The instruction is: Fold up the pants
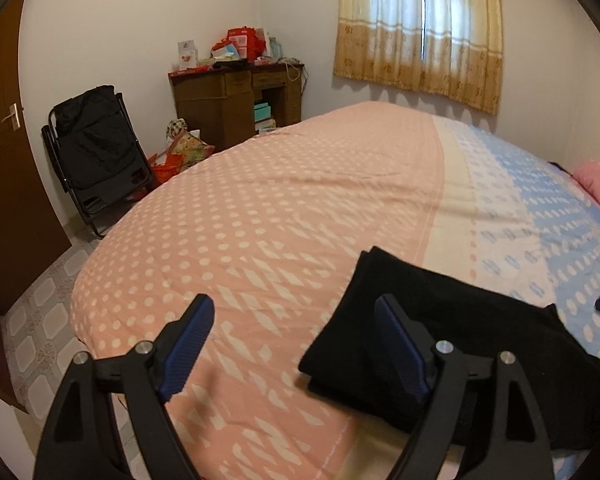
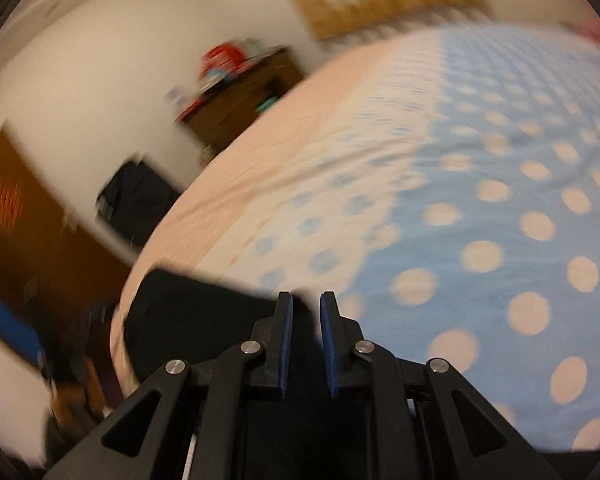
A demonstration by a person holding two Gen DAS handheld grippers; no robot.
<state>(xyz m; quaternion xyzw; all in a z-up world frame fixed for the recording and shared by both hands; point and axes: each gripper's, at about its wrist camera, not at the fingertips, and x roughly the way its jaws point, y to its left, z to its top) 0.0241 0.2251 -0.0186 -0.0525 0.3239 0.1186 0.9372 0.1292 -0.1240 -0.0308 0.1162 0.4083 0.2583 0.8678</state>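
1. My left gripper (image 1: 296, 324) stands wide apart — empty.
2. My right gripper (image 2: 306, 312) is nearly together, gripping nothing I can see.
3. The black pants (image 1: 440, 320) lie folded on the bed (image 1: 260, 200) — near its front edge.

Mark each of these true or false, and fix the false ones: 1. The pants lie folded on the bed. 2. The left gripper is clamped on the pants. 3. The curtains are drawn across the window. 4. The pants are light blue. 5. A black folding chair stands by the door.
1. True: the pants lie folded in layers on the bed cover.
2. False: the left gripper stands wide open, with only bed cover between its fingers.
3. True: the curtains hang closed over the window.
4. False: the pants are black.
5. True: the folding chair stands against the wall next to the door.
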